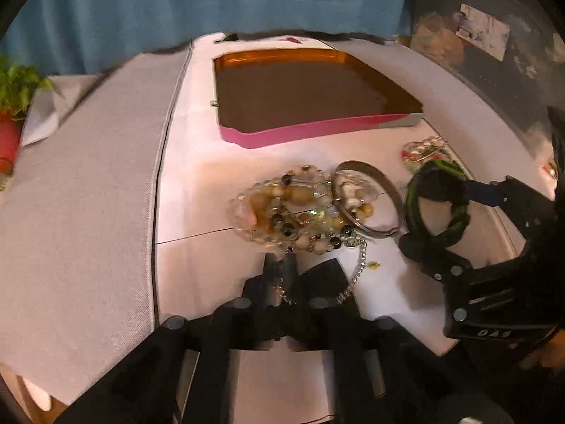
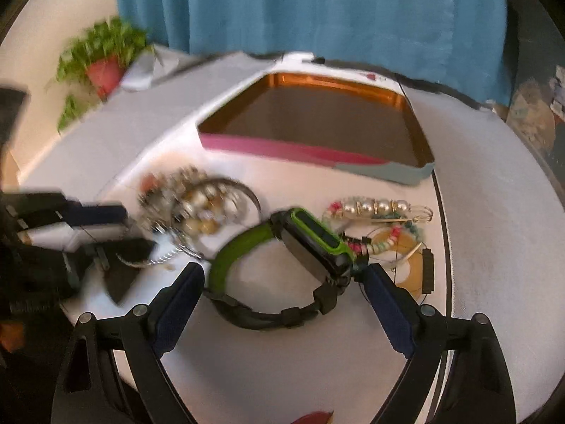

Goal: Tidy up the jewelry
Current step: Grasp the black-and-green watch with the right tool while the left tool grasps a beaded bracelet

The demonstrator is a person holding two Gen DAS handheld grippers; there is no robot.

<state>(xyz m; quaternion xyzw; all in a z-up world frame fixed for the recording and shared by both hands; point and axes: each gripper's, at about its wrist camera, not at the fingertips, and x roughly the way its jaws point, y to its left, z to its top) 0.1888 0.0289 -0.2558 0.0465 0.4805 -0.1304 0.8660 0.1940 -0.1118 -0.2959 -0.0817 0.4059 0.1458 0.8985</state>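
A pile of beaded bracelets (image 1: 300, 208) with a silver bangle (image 1: 374, 198) lies on the white table; it also shows blurred in the right wrist view (image 2: 190, 205). My left gripper (image 1: 279, 265) is shut on a thin silver chain (image 1: 356, 272) that trails from the pile. My right gripper (image 2: 279, 272) is open around a black and green wrist band (image 2: 310, 243), its fingers (image 2: 183, 289) on either side; the band also shows in the left wrist view (image 1: 438, 198). An open brown-lined box with a pink front wall (image 1: 317, 130) stands behind.
Pearl and pastel bead bracelets (image 2: 381, 208) and a gold ring piece (image 2: 409, 268) lie right of the band. A grey cloth (image 1: 88, 183) covers the table's left. A potted plant (image 2: 102, 60) stands at far left. A blue curtain (image 2: 317, 7) hangs behind.
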